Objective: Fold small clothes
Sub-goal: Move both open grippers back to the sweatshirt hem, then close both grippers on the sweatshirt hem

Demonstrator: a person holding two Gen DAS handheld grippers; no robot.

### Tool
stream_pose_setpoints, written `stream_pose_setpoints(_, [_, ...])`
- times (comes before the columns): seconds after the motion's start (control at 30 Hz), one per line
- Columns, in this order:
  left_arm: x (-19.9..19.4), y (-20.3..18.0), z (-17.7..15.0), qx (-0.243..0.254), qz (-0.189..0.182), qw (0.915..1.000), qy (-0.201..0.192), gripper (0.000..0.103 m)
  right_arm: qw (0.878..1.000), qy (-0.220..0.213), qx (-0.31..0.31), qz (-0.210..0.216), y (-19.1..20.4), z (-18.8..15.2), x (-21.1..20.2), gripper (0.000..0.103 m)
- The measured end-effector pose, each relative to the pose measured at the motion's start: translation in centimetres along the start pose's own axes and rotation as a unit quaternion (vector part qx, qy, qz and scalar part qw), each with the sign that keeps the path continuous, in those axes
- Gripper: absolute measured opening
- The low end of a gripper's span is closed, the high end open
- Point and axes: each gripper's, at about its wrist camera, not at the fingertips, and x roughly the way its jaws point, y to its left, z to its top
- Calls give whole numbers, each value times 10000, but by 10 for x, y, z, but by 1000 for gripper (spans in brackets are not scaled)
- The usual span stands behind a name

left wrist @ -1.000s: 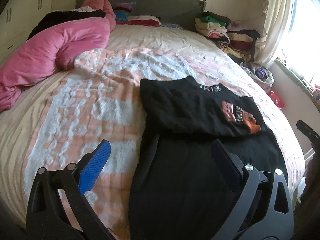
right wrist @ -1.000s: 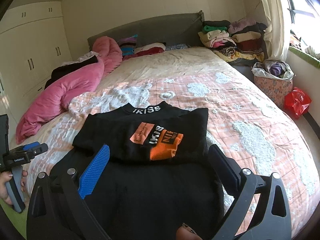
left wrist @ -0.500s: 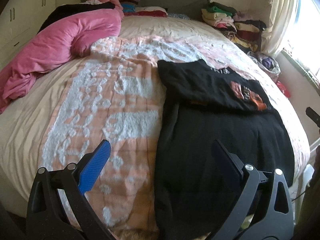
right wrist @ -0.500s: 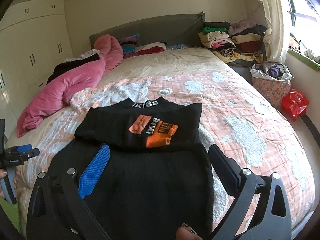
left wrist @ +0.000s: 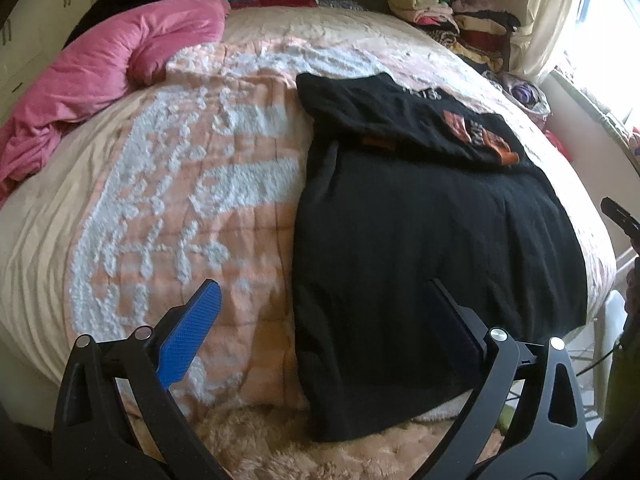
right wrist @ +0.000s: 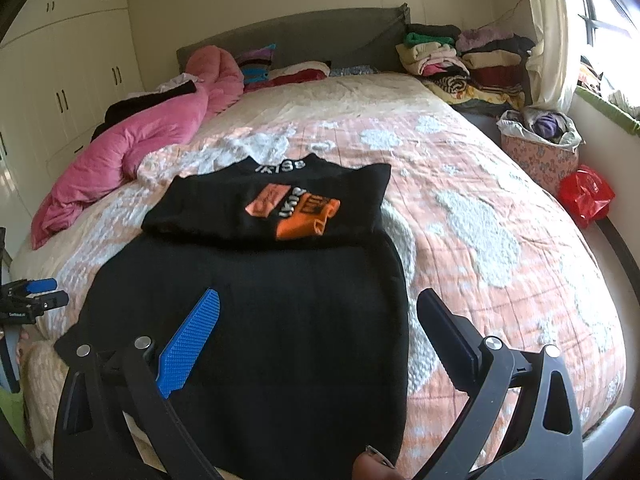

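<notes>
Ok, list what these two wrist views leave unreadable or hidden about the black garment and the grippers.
- Black garment: its near hem is hidden behind the right gripper frame in the right wrist view.
- Neck lettering: blurred in the left wrist view, too small to read.
- Orange print: creased by the fold, wording unreadable.
- Right gripper from the left wrist view: cut off by the right edge.
- Left gripper: open, over the bed.
</notes>
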Motion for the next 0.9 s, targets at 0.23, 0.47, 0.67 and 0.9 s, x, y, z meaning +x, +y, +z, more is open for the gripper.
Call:
stream_pose_setpoints(0.23, [8, -2, -14, 25, -60, 9996, 271, 94, 9999, 147, 8, 59, -5, -12, -4, 98])
stream_pose_setpoints(0.47, [11, 2, -26, -3, -110, 9989, 463, 94, 9992, 378, 59, 86, -13, -27, -1, 98])
stream_pose_setpoints(0.67, [13, -4, -31, 86, -167, 9980, 599, 94, 9988, 476, 67, 77, -18, -36, -2, 98])
stream_pose_setpoints(0.9, [17, -6, -36, 105, -308, 9964, 781, 87, 9986, 519, 63, 89, -22, -43, -6, 98])
